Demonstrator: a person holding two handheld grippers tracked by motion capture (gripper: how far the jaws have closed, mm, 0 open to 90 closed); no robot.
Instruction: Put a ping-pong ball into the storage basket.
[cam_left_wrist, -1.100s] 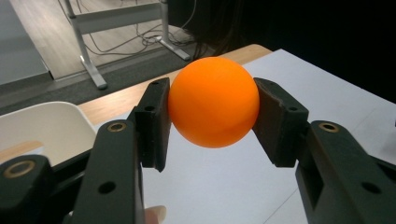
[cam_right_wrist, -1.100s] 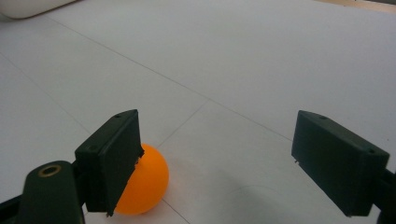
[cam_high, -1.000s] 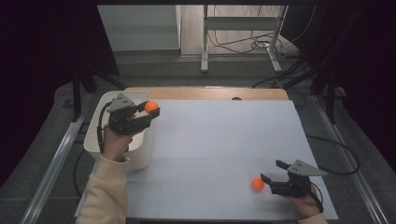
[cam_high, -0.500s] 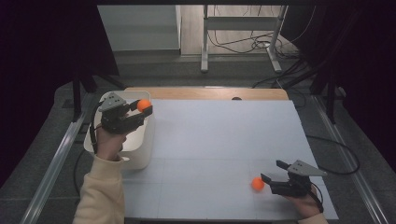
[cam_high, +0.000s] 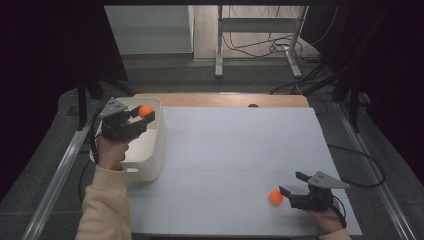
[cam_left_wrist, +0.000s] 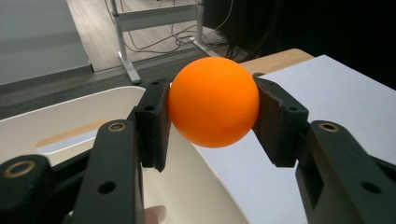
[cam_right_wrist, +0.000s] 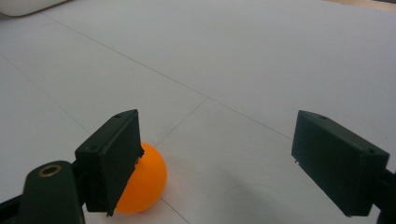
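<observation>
From the high view, the left claw (cam_high: 146, 116) pinches a small orange ball (cam_high: 145, 111) above the white rectangular plastic tub (cam_high: 150, 155) at the bench's (cam_high: 225, 150) left edge; wide bare white surface lies between the hands.

In the left gripper view, both pads press that ball (cam_left_wrist: 213, 101) over the tub's rim (cam_left_wrist: 205, 186).

In the right gripper view, the right claw (cam_right_wrist: 229, 154) is spread, a second orange ball (cam_right_wrist: 144, 184) resting on the bench beside its left jaw.

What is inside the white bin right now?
The white bin looks bare where its floor shows in the left gripper view. The left claw holds an orange ball above its rim, not in it. The hand and claw hide part of the inside.
</observation>
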